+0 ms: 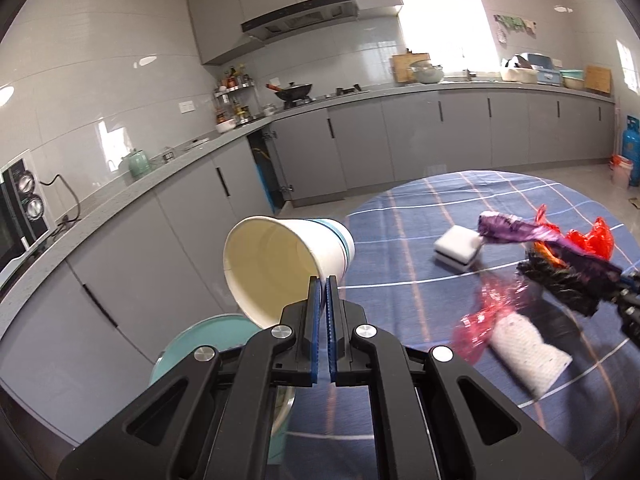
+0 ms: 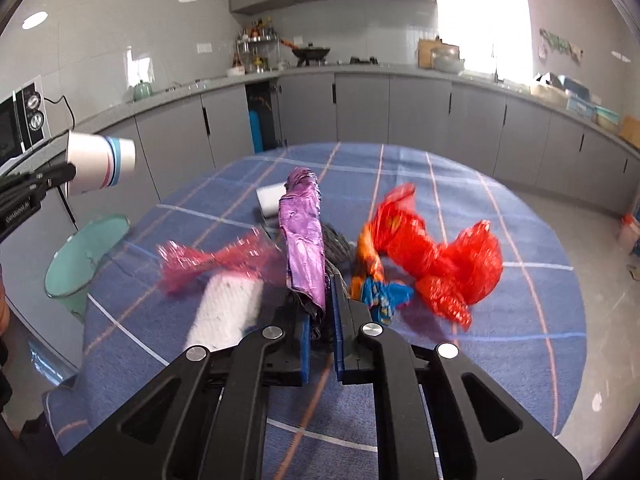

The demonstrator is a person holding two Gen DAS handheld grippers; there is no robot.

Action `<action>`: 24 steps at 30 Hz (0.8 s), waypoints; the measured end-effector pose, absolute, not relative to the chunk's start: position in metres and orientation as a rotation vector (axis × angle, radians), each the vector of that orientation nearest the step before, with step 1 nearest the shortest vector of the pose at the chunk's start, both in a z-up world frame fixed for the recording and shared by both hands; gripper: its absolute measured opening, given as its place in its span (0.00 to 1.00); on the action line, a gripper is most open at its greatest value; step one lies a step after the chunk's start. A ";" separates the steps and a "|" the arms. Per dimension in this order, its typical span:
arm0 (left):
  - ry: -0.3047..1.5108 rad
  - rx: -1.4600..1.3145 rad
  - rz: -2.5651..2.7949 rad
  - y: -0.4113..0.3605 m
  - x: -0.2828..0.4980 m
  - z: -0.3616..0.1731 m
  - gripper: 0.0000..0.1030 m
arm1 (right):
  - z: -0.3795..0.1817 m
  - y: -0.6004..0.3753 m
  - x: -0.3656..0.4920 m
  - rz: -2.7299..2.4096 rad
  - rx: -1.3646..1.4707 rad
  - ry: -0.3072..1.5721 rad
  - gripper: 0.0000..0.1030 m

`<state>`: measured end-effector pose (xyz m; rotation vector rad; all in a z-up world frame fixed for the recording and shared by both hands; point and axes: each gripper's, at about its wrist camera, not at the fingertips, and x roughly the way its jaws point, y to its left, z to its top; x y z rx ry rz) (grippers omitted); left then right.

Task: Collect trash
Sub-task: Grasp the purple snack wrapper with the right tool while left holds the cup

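Note:
My left gripper (image 1: 324, 280) is shut on the rim of a white paper cup (image 1: 288, 264) with blue bands, held on its side above the teal bin (image 1: 200, 344); the cup also shows in the right wrist view (image 2: 100, 166). My right gripper (image 2: 324, 300) is shut on a purple wrapper (image 2: 304, 236) with dark crumpled material, lifted above the table; it shows in the left wrist view (image 1: 560, 248). On the blue checked cloth (image 2: 500, 320) lie a pink wrapper (image 2: 208, 260), a red bag (image 2: 440, 256), an orange and blue wrapper (image 2: 376, 280) and a white paper wad (image 2: 228, 308).
The teal bin (image 2: 80, 256) stands beside the table's left edge. A white sponge block (image 1: 458, 250) lies mid-table. Grey kitchen cabinets and a counter (image 1: 440, 92) run behind, with a microwave (image 1: 20, 216) at left and a blue gas cylinder (image 1: 632, 148) at far right.

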<state>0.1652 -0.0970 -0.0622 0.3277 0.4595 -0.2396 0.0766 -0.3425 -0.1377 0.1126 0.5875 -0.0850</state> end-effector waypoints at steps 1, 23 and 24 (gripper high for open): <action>0.459 0.324 -0.232 -0.092 0.165 -0.061 0.04 | -0.134 -0.340 0.075 -0.085 0.108 0.574 0.09; 0.453 0.264 -0.131 -0.025 0.159 -0.051 0.04 | -0.096 -0.295 0.095 0.032 0.090 0.497 0.09; 0.455 0.265 -0.133 -0.025 0.159 -0.052 0.04 | -0.097 -0.297 0.094 0.029 0.094 0.502 0.09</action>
